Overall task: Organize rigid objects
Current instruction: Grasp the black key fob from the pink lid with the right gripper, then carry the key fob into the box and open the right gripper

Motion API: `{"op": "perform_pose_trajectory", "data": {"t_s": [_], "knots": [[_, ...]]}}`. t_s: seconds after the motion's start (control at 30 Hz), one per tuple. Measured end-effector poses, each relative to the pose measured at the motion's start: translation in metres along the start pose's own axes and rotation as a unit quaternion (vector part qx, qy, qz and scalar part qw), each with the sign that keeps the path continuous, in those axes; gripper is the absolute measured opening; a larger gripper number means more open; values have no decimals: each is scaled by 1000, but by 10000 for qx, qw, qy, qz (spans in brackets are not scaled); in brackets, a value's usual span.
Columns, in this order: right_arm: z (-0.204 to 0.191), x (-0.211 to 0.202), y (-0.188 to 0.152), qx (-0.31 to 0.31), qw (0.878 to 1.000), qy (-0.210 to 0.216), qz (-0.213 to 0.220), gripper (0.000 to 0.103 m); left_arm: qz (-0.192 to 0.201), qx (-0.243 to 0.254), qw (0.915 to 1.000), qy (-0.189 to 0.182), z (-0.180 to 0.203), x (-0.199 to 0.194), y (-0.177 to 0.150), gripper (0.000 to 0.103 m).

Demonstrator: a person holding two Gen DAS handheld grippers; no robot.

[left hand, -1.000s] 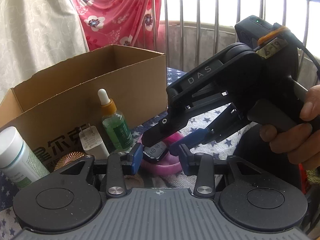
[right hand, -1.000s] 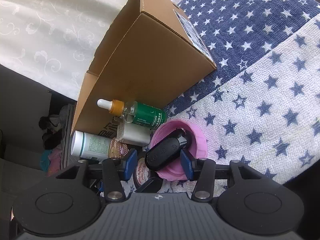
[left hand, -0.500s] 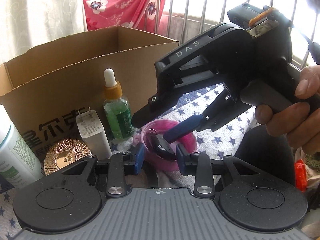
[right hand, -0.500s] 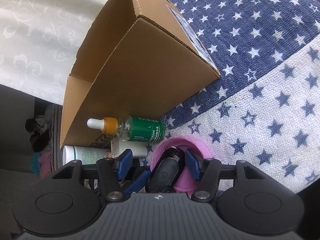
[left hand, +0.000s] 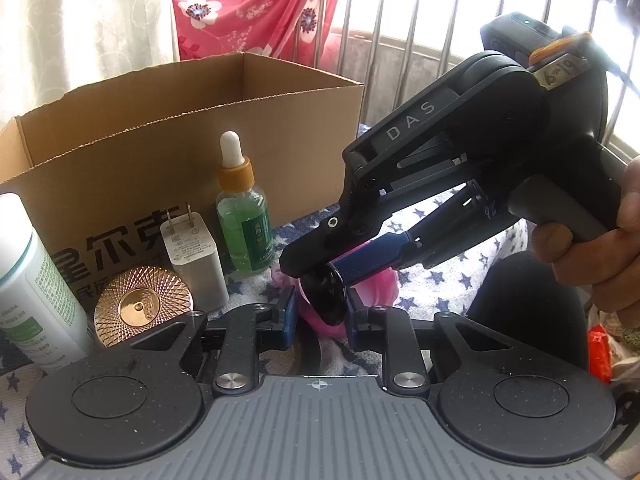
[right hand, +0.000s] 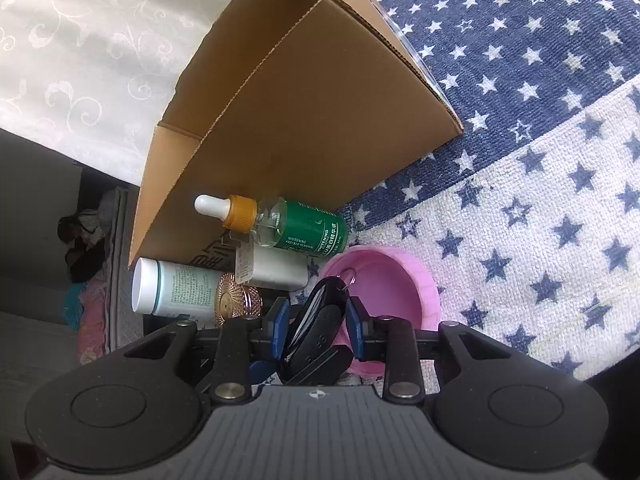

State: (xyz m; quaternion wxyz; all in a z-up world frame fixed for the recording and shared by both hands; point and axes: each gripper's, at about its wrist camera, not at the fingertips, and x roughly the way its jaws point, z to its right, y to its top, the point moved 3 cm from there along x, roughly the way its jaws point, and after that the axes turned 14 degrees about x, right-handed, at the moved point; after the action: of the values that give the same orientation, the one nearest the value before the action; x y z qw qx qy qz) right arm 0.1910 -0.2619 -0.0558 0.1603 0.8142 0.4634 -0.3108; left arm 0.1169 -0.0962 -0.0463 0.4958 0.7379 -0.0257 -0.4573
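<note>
Here, largest first:
Box: open brown cardboard box (left hand: 192, 148) stands on the star-patterned blue and white cloth (right hand: 560, 208).
Right gripper (right hand: 318, 330): its jaws have just been closing; blue pads press both sides of the black car key fob (right hand: 320, 320), held over the pink round plastic lid (right hand: 384, 280).
Left gripper (left hand: 320, 316): jaws have just been closing, now narrow, flanking the same fob's end; contact unclear.
Bottles: white cylindrical bottle (left hand: 28, 280), green glass dropper bottle (left hand: 242, 216).
Small items: white plug charger (left hand: 196, 260), round copper patterned disc (left hand: 142, 306), all beside the box.
</note>
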Motion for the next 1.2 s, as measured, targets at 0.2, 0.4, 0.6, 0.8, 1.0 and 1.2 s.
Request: {"op": "perform_pose_trajectory", "data": {"t_s": [0.2, 0.4, 0.6, 0.8, 1.0, 1.2], "knots": [[-5, -15, -9, -72, 9995, 248, 179, 28, 130, 143, 9997, 135, 4, -14, 3, 19], [-47, -38, -26, -734, 9947, 548, 470, 28, 540, 379, 9962, 577, 7, -49, 20, 19], [-122, -47, -28, -1570, 9815, 957, 532, 28, 861, 463, 9884, 1166, -21, -91, 47, 20], [-182, -10, 10, -1886, 9784, 817, 209, 28, 547, 213, 9901, 1278, -83, -85, 75, 20], [-207, 49, 61, -1721, 9846, 271, -147, 28, -356, -88, 9950, 924, -150, -35, 95, 21], [-218, 108, 103, -1488, 9879, -266, -340, 27, -1087, -664, 9893, 719, -201, 5, 89, 21]]}}
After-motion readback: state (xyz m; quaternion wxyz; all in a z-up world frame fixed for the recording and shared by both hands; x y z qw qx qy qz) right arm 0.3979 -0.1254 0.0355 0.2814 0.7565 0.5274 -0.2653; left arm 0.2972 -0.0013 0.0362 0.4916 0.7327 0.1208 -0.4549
